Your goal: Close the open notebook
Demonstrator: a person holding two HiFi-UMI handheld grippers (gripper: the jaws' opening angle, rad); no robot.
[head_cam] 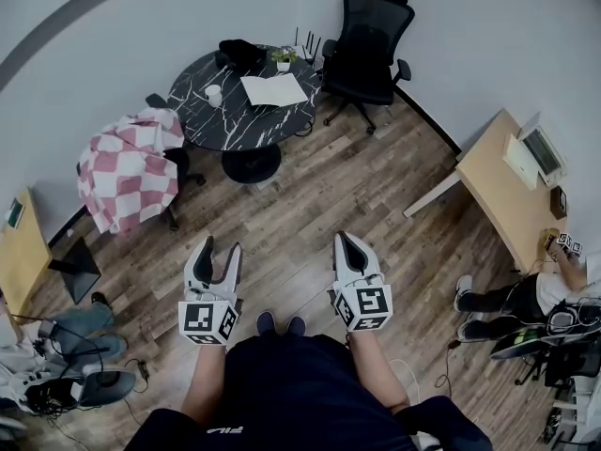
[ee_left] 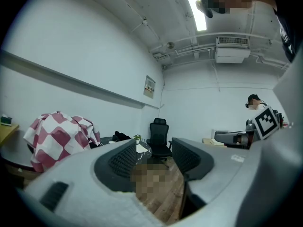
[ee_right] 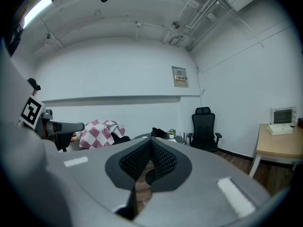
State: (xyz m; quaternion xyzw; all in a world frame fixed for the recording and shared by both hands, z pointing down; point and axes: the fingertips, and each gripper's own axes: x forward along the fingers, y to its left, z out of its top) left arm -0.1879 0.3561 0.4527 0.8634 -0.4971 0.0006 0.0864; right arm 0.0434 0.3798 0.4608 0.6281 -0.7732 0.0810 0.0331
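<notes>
- The person's dark-clad legs fill the bottom of the head view, with two dark shoe tips on the wooden floor
- The left gripper is held level over the floor just ahead of the shoes; its jaws stand apart with only floor between them, as the left gripper view shows
- The right gripper is beside it, a little apart, pointing the same way; in the right gripper view its ribbed pads meet at the tips, closed on nothing
- A red-and-white checked cloth is draped over a chair at the left, just beside the round table
- A second person sits at the right edge of the head view, near a light wooden desk; a small white screen stands at the desk's far end
- The round black marbled table stands well ahead of both grippers, far from either
- The notebook lies open and flat on the table, white pages up, toward its far right edge on the side of the office chair; nothing touches it
- A white cup stands left of the notebook, apart from it
- A dark bag and a small potted plant sit at the table's far edge
- A black office chair stands beyond the table, against the pale wall
</notes>
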